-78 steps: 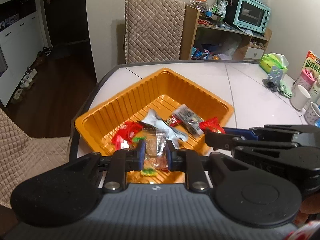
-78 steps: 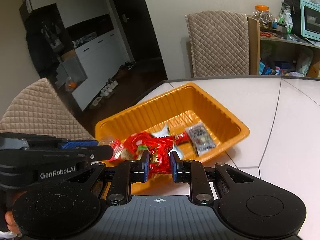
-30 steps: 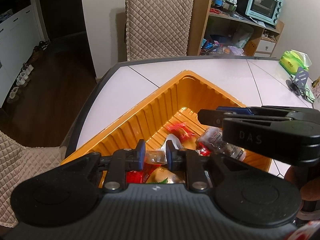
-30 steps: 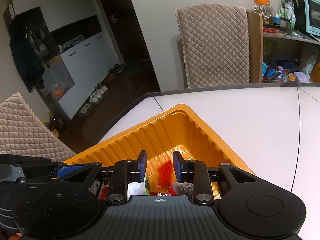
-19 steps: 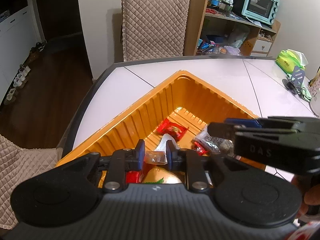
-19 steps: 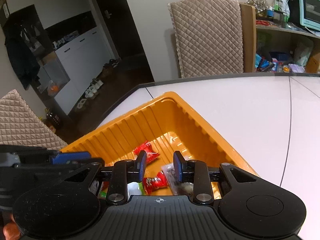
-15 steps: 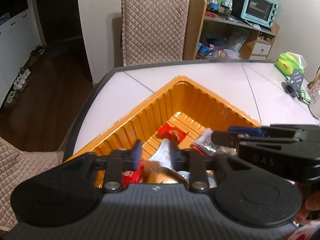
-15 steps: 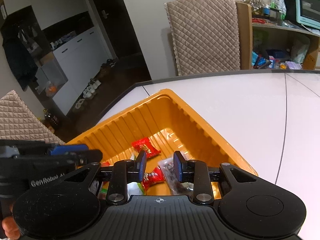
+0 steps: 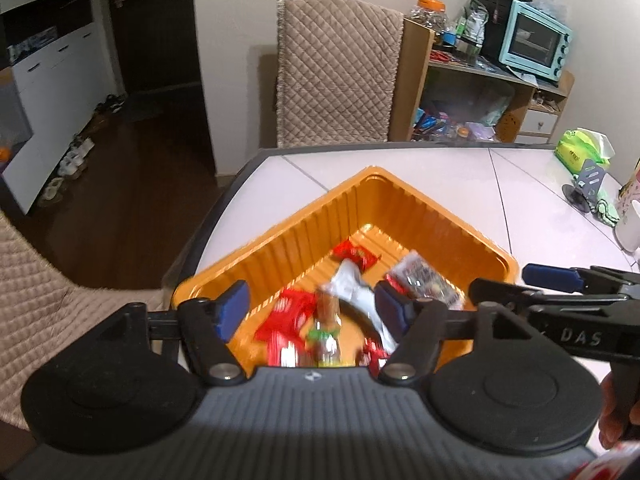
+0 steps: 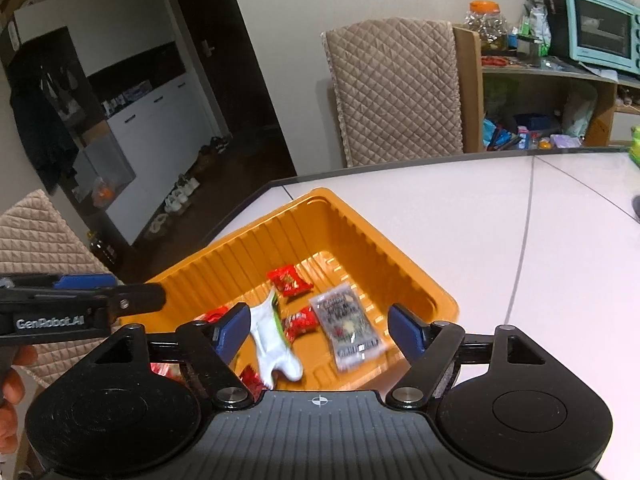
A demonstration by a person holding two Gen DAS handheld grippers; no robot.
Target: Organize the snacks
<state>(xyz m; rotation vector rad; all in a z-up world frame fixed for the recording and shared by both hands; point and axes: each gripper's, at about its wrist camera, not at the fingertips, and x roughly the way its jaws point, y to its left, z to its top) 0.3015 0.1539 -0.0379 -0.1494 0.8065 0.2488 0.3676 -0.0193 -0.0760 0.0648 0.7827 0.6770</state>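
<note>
Jaws of both grippers just opened, released; orange tray (image 10: 404, 276) holds red and white snack packets (image 10: 290, 280).

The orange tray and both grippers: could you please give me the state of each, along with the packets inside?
Orange tray: flat on the table, partly filled.
Left gripper: jaws just opened, nothing between the pads.
Right gripper: jaws just opened, nothing gripped.
Clear packet: blurred, loose in the tray below the left gripper.
Grey packet: lying flat, released.
White wrapper: crumpled.
Red packet: lying flat.
</note>
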